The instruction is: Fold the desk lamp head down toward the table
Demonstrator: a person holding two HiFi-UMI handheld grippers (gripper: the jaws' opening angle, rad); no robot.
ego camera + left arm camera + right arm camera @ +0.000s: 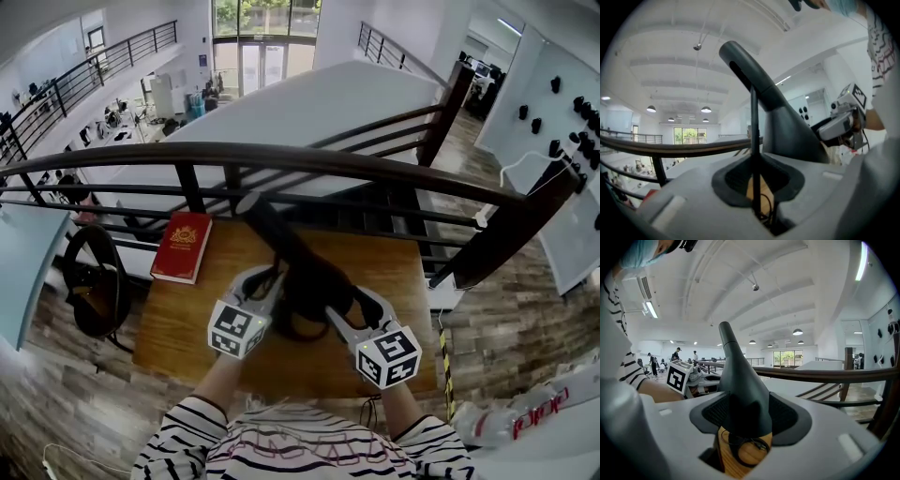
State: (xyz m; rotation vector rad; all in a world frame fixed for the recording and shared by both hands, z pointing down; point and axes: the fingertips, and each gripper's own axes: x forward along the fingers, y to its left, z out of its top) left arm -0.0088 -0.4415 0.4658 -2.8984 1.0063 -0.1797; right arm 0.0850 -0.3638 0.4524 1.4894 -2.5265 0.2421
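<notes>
Desk lamp [298,272] on the counter [187,328], between both tongs; its long arm slants up and leftward from them to the head [251,203]. The right tongs [342,305] clamp its lower stem; the left tongs [270,284] gape about a thin dark rod [753,140]. We judge the left nearer the head.

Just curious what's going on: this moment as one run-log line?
dark grey desk lamp: head raised | left gripper: open round its thin rod | right gripper: shut on lamp | on wooden table
</notes>
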